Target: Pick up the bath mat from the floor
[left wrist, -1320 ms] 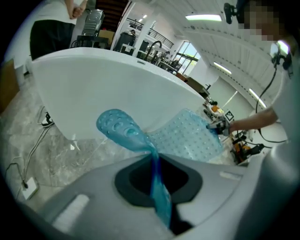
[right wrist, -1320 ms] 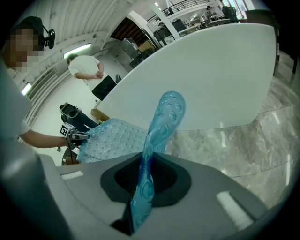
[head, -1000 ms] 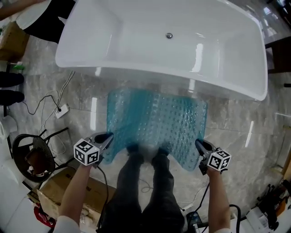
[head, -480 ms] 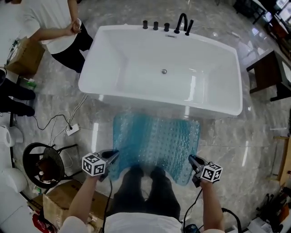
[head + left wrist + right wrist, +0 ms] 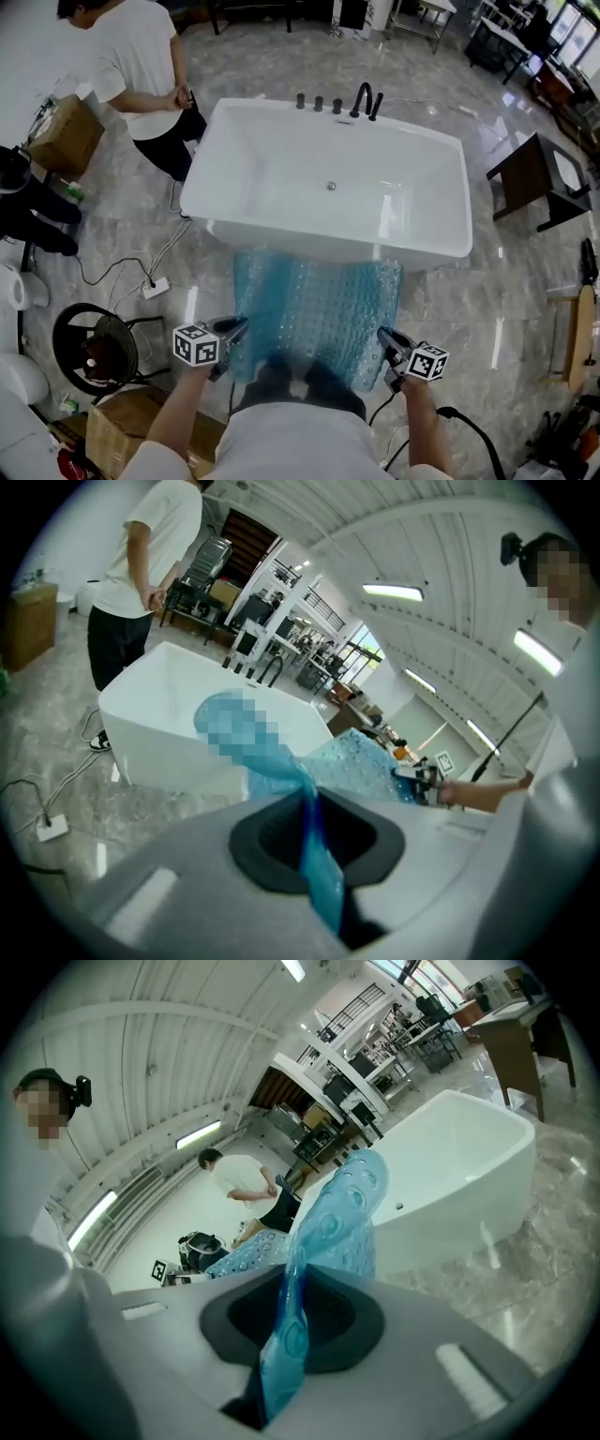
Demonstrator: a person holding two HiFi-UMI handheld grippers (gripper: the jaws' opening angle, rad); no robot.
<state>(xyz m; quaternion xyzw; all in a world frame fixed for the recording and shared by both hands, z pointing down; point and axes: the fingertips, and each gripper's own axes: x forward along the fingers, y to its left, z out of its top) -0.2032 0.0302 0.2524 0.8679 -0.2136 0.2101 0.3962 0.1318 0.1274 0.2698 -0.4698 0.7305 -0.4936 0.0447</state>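
While a person stands facing a white rectangular bathtub (image 5: 281,230), the translucent blue bubbled bath mat (image 5: 319,305) hangs by its near edge between two grippers. The left gripper (image 5: 234,330) pinches one near corner and the right gripper (image 5: 384,339) pinches the other.

Floor (image 5: 525,281): grey marble-look tile, glossy, showing light reflections. White freestanding tub (image 5: 394,206) at centre, with black taps (image 5: 361,98) on its far rim. Dark side table (image 5: 525,173) stands to the tub's right, apart from it. One cardboard box (image 5: 64,136) sits at far left. A second box (image 5: 117,422) is at lower left, near a round black stand (image 5: 94,352), kind unclear. Power strip (image 5: 155,287) with cable lies on the floor left of the tub. A person (image 5: 141,66) in a white shirt stands at the tub's left end. Ceiling (image 5: 309,564) is white and ribbed; strip lights (image 5: 394,592) are lit.
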